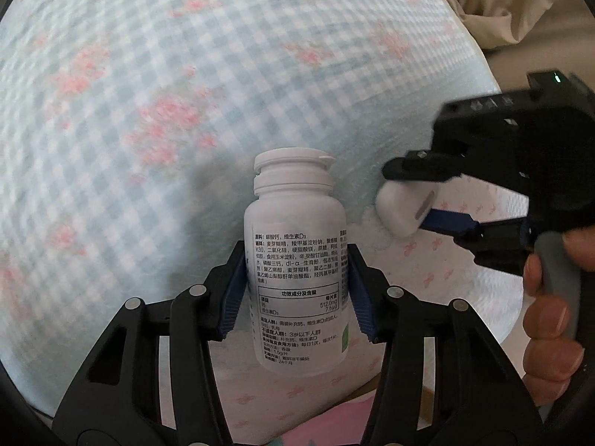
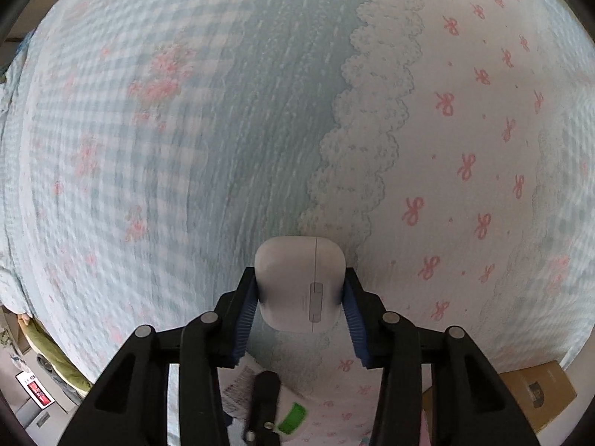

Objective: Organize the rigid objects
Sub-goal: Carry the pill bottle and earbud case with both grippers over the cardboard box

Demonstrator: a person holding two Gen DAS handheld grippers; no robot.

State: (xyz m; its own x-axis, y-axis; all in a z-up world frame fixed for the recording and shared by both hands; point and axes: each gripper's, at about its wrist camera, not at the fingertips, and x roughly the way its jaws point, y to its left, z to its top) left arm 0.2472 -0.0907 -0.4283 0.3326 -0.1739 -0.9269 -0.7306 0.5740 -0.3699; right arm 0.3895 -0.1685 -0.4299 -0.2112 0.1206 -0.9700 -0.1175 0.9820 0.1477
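My left gripper (image 1: pixel 295 282) is shut on a white pill bottle (image 1: pixel 295 260) with a printed label and a white flip cap, held upright above the bed. My right gripper (image 2: pixel 299 297) is shut on a white earbud case (image 2: pixel 299 282) with a grey hinge strip. In the left wrist view the right gripper (image 1: pixel 412 200) shows at the right, holding the case (image 1: pixel 403 210) just right of the bottle. The bottle's label (image 2: pixel 260 401) and a left fingertip (image 2: pixel 264 405) show at the bottom of the right wrist view.
A bedspread (image 2: pixel 148 130) with a blue check and pink flowers fills both views; its right part is white with pink bows (image 2: pixel 465 167) behind a lace-print border. A cardboard box (image 2: pixel 535 394) lies at the lower right. The bed's edge and beige cloth (image 1: pixel 520 11) are at the upper right.
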